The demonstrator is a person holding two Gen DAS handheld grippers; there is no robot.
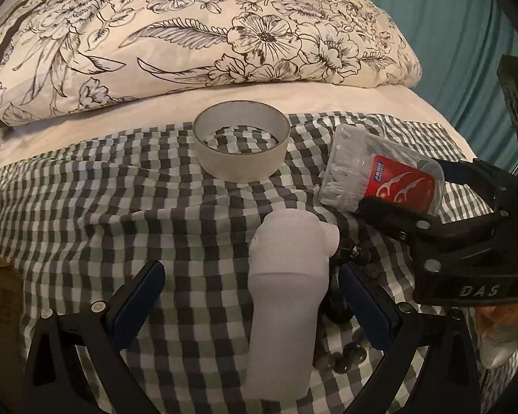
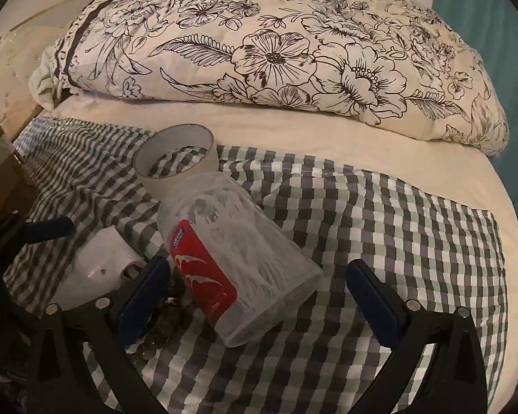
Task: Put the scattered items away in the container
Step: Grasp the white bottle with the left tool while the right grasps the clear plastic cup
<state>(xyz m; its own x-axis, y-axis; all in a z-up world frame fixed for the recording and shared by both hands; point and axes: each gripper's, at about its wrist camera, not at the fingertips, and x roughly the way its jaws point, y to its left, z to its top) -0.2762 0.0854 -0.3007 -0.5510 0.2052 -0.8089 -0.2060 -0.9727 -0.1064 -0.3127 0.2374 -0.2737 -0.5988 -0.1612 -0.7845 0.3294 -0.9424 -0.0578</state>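
A pale grey sock-like roll point(image 1: 286, 296) lies on the checked cloth between the open fingers of my left gripper point(image 1: 255, 289), untouched by the pads. Dark beads point(image 1: 345, 355) lie beside it on the right. A clear plastic box of floss picks with a red label point(image 1: 380, 179) lies on its side; in the right wrist view this box point(image 2: 238, 262) lies between the open fingers of my right gripper point(image 2: 259, 283). A white tape ring point(image 1: 241, 145) stands behind; it also shows in the right wrist view point(image 2: 176, 158). No container is in view.
The checked cloth point(image 2: 397, 227) covers a cream bed sheet point(image 2: 328, 134). A floral duvet point(image 1: 203, 34) is bunched along the back. A teal curtain point(image 1: 466, 34) hangs at the right. The bed's edge drops off at the left point(image 2: 3, 158).
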